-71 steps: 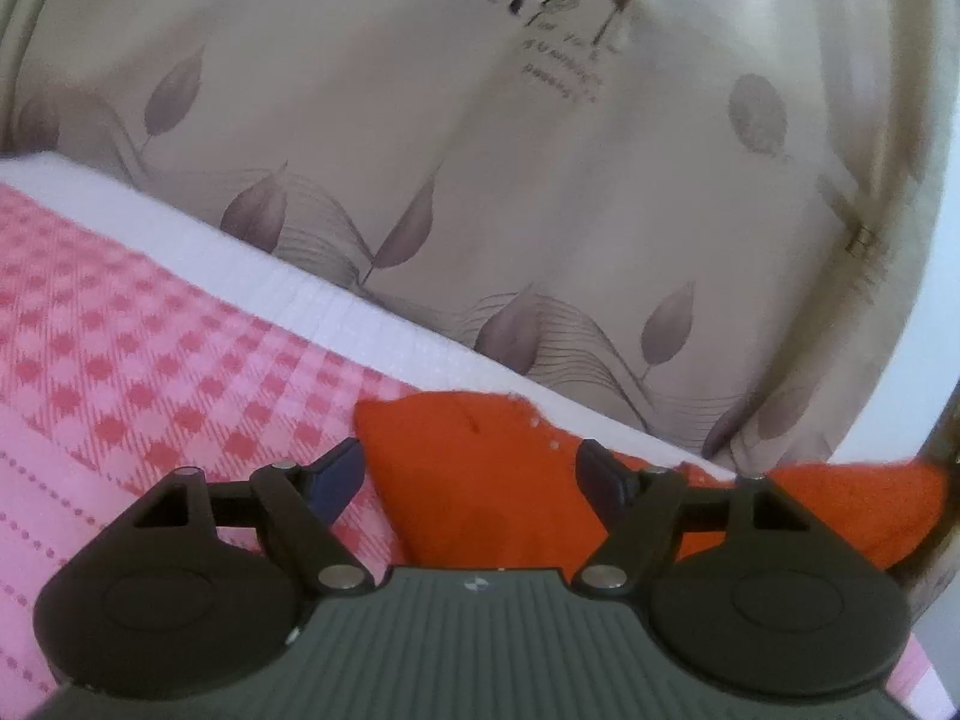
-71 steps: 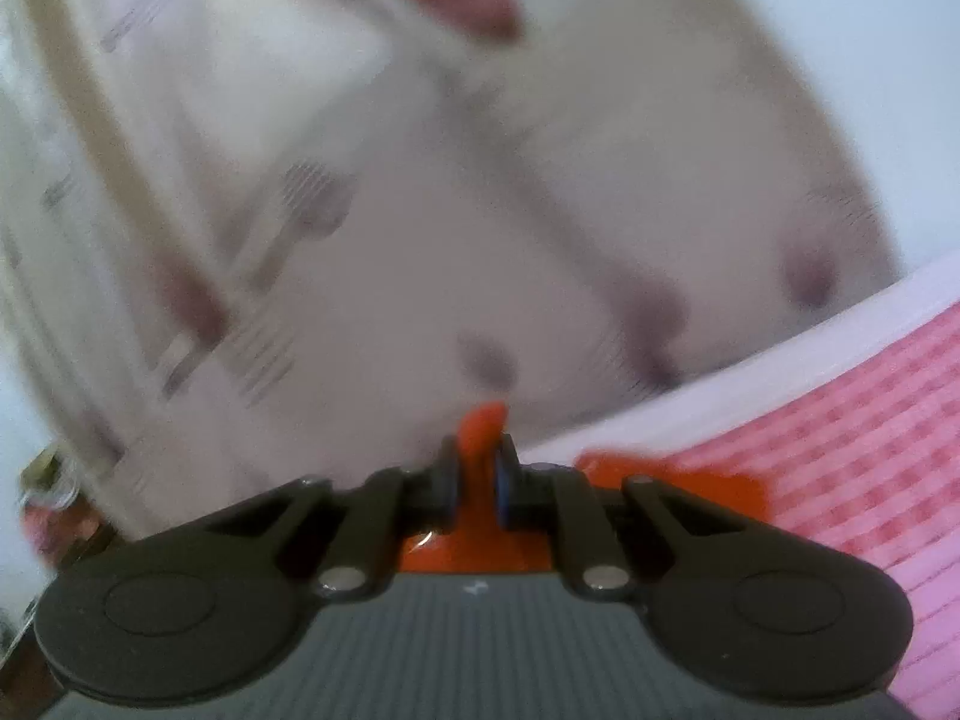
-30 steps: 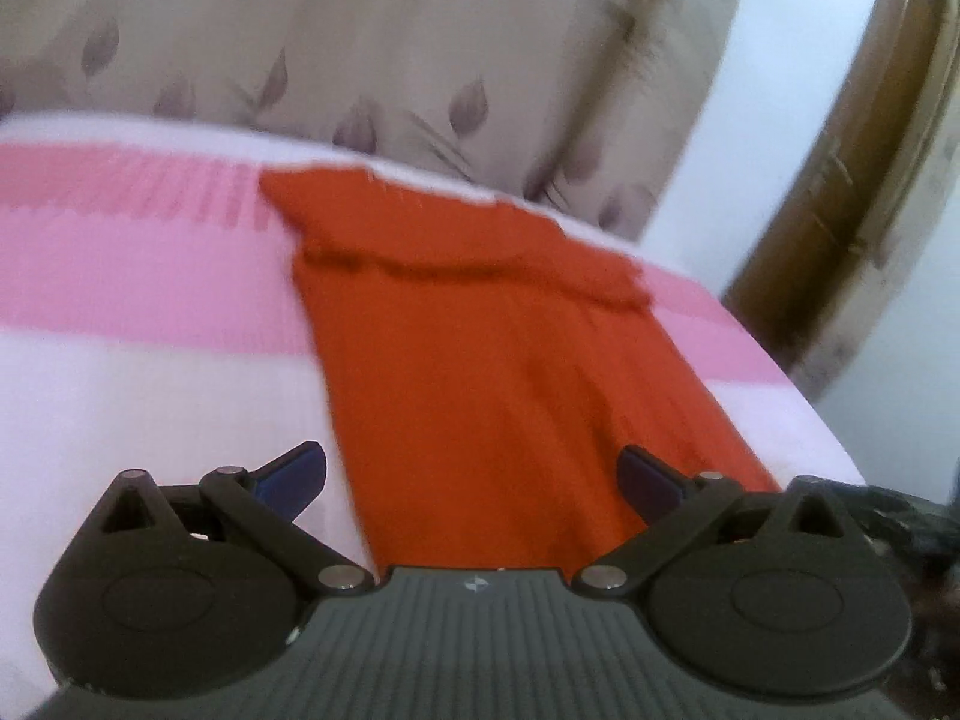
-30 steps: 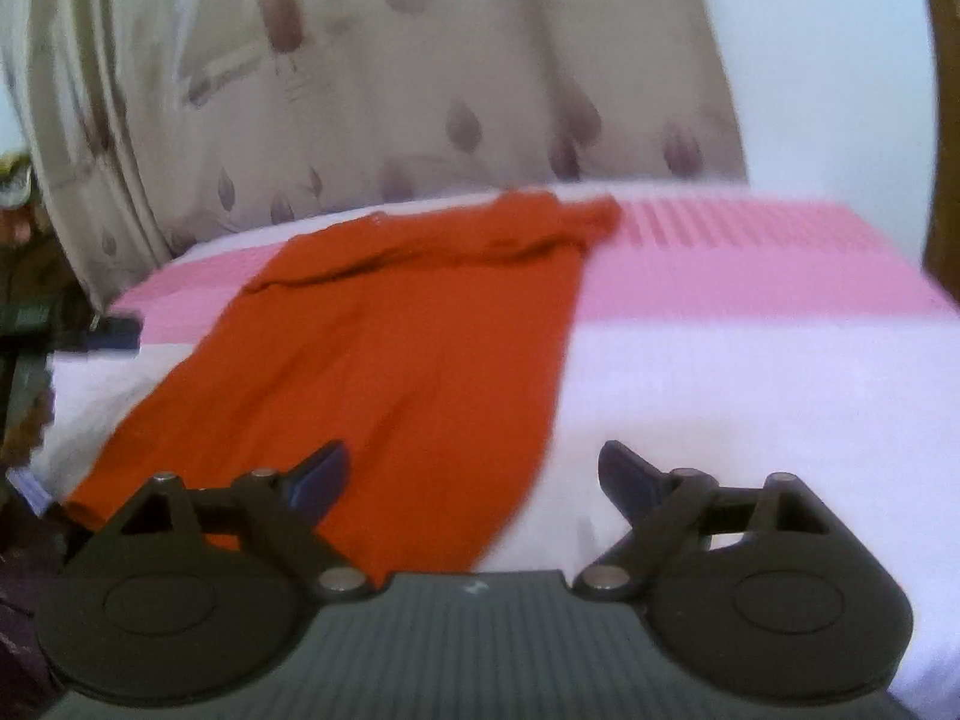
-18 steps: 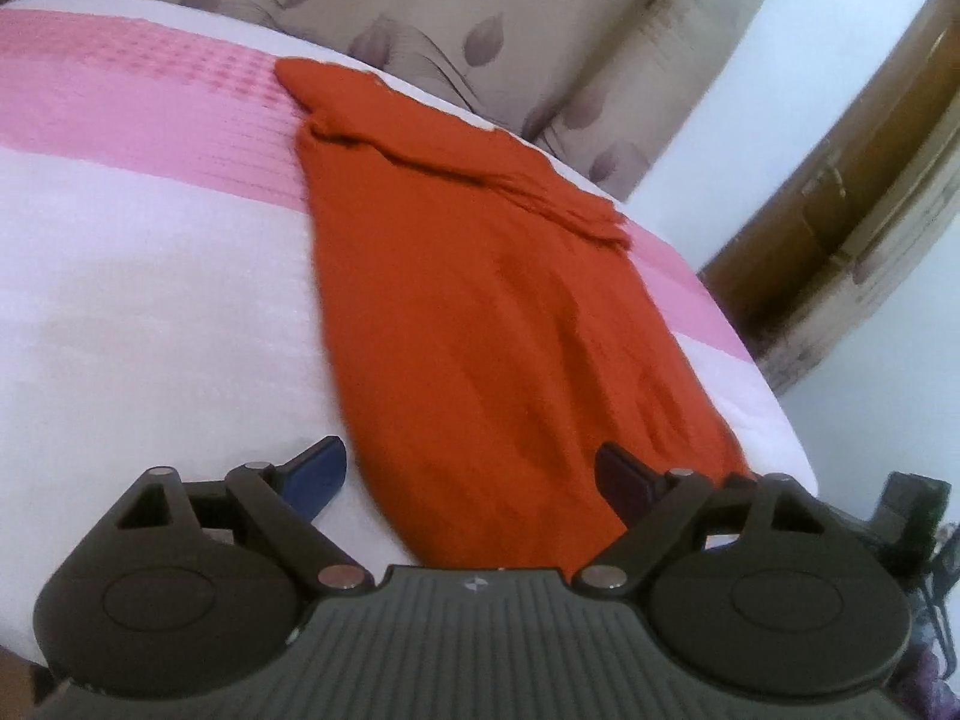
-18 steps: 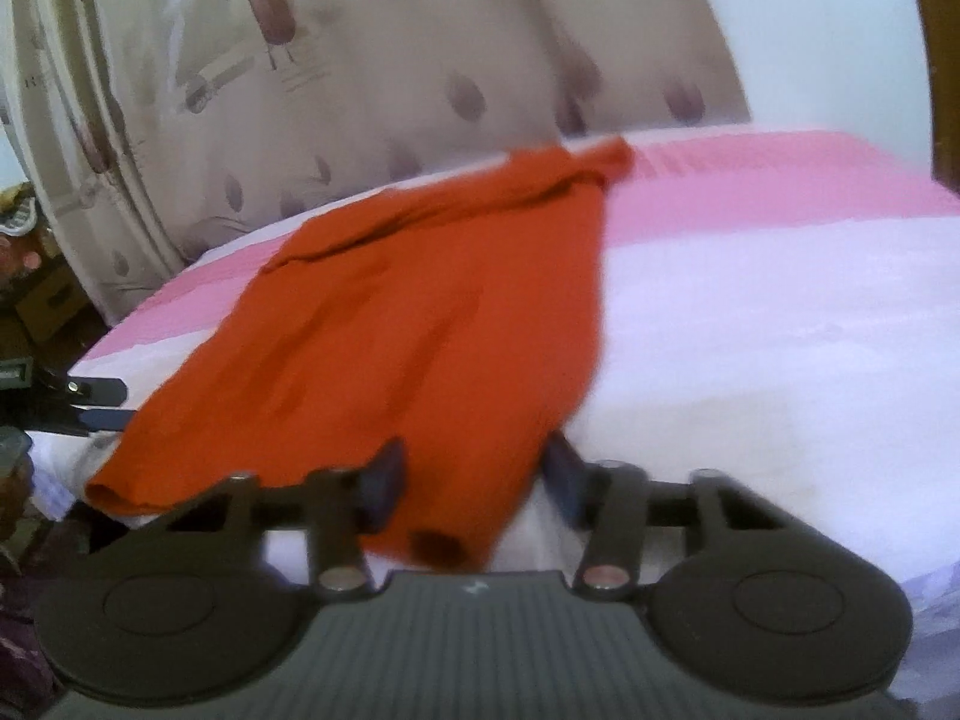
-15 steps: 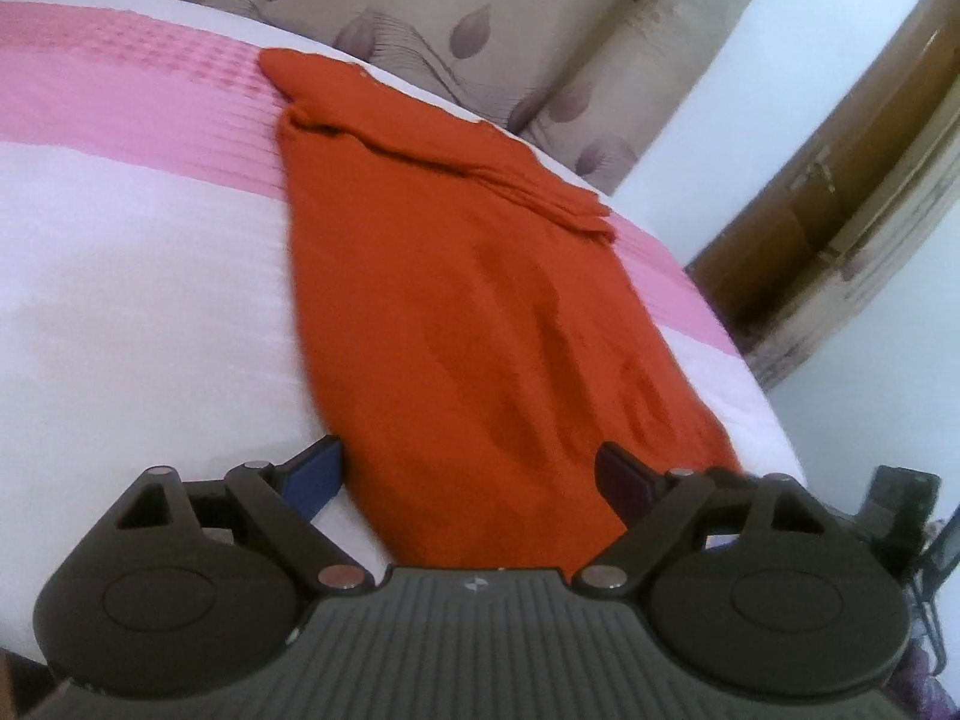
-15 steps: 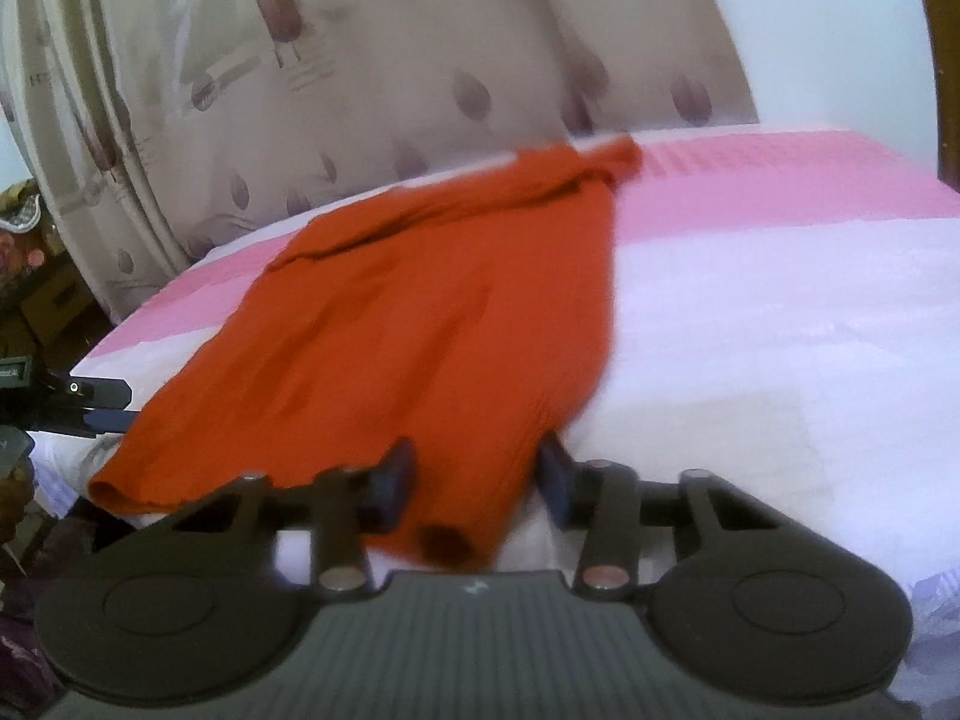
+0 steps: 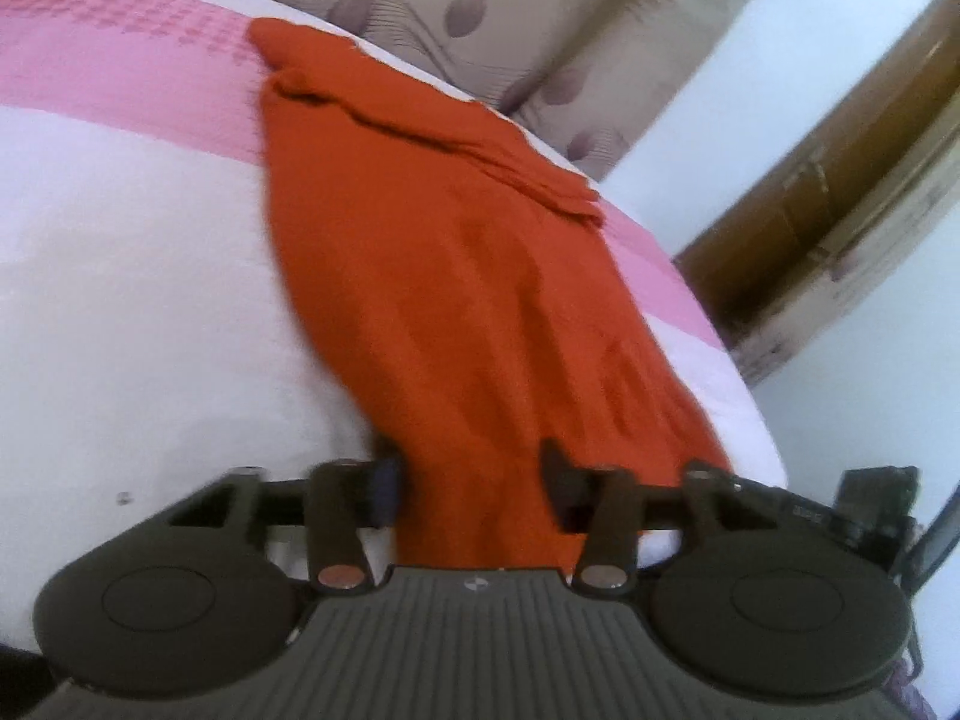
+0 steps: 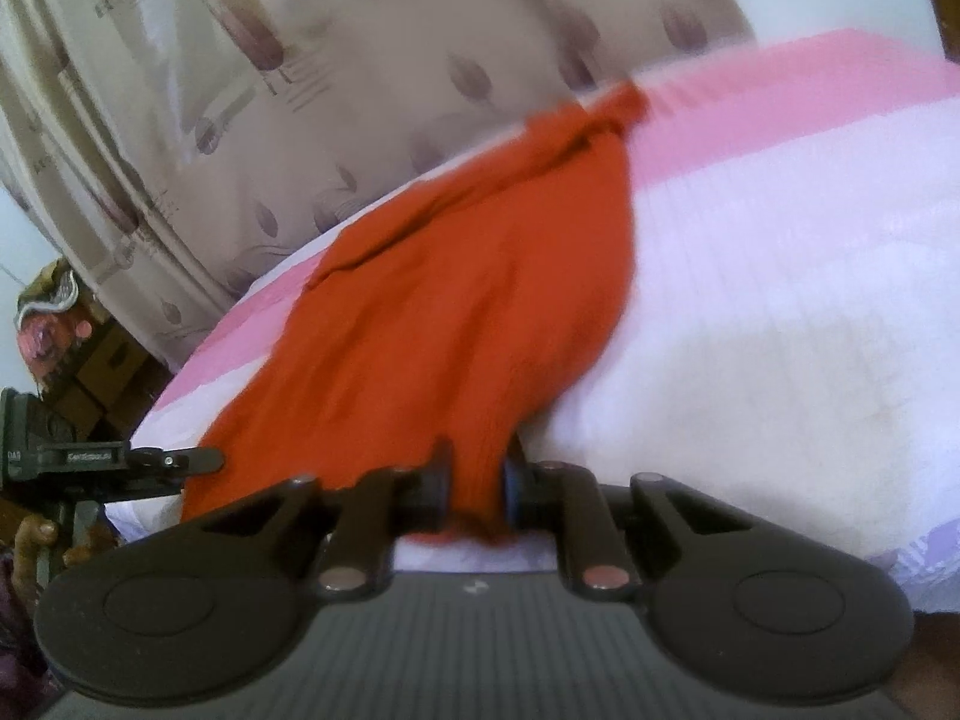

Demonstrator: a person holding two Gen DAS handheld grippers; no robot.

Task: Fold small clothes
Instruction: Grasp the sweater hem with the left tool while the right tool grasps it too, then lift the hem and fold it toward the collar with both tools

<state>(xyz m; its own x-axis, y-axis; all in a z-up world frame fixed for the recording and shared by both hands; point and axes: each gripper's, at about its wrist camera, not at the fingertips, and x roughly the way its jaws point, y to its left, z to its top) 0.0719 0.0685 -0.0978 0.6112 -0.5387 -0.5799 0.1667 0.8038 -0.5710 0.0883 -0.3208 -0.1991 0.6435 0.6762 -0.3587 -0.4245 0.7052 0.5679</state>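
In the left wrist view a white and pink bed (image 9: 138, 276) fills the left side, with a pink checked band across its far end, and an orange garment (image 9: 456, 276) lies lengthwise on it, running from a bunched, folded far end by the leaf-patterned curtain (image 9: 456, 6) down to the near edge of the mattress; the left claw (image 9: 468, 483) sits over the garment's near hem with its fingers (image 9: 384, 483) spread on either side of the cloth, a clear gap on each side, so it is parted and not pinching, and to the right a brown wooden frame (image 9: 840, 180) stands against a pale wall, with a dark device just beyond the mattress corner. In the right wrist view a black clamp-like device (image 10: 108, 459) shows at the far left beside the bed, the curtain (image 10: 300, 90) hangs behind, and the orange garment (image 10: 468, 300) stretches from its crumpled far end toward the camera; the right claw (image 10: 474, 492) is pressed together on the garment's near corner, the cloth bunched between its fingers (image 10: 435, 489), though blur makes it hard to say how much fabric is caught; the white and pink bed (image 10: 780, 330) spreads away to the right
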